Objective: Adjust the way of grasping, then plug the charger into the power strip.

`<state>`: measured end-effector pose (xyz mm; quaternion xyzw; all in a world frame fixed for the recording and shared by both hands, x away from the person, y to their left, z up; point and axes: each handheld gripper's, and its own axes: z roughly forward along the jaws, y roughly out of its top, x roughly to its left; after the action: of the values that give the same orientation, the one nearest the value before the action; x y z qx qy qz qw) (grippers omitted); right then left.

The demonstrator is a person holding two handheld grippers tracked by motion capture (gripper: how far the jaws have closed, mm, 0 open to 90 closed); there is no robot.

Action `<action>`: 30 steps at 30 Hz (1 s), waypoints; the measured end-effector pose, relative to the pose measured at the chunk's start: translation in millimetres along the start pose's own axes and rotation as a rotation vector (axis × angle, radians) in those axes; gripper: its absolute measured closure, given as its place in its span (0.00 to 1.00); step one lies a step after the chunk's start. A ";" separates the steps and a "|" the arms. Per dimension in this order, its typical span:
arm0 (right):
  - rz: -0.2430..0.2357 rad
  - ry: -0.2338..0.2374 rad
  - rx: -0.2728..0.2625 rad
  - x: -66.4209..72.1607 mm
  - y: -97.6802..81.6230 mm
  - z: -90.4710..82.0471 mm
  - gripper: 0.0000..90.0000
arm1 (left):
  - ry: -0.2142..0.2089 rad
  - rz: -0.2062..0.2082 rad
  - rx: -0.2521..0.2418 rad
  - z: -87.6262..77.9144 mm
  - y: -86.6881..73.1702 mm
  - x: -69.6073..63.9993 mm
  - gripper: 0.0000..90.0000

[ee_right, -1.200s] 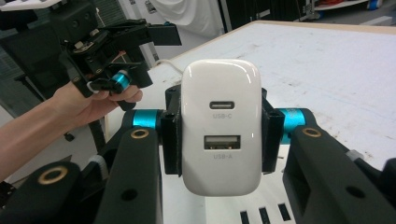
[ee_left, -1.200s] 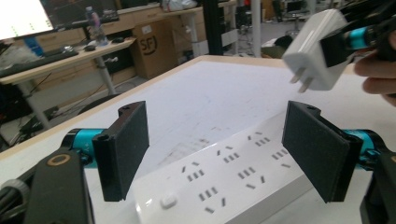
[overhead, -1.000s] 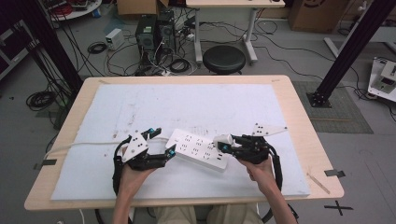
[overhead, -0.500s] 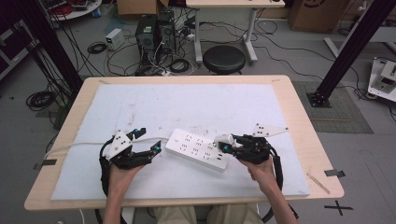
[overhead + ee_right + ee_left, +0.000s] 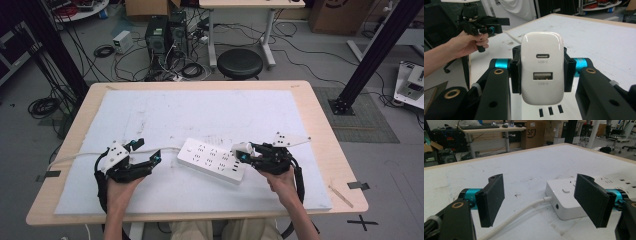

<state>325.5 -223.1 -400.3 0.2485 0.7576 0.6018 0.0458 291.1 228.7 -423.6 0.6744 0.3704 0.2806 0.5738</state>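
Right gripper view shows the right gripper [image 5: 541, 72] pinching a white charger [image 5: 541, 67] directly over the power strip [image 5: 212, 160] at frame centre; left gripper [image 5: 539, 200], jaws spread, sits beside its cord [image 5: 516, 218].

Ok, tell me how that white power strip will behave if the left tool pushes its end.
The power strip looks rigid and flat, so it would probably slide rather than tip. Its white cord seems stiff and may drag or pivot it. The smooth casing could slip against the left tool.
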 end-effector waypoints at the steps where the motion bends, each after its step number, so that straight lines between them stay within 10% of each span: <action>1: 0.004 -0.002 0.006 -0.4 -0.2 -0.2 0.70 | -0.002 -0.003 0.000 -0.4 -0.2 0.2 0.28; 30: -0.021 -0.025 0.115 -22.4 23.8 6.3 0.70 | -0.019 0.025 0.001 -6.1 3.7 -12.7 0.29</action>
<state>355.1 -223.5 -384.9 0.2501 0.7930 0.5535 0.0472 279.7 221.5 -418.3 0.6818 0.3569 0.2813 0.5734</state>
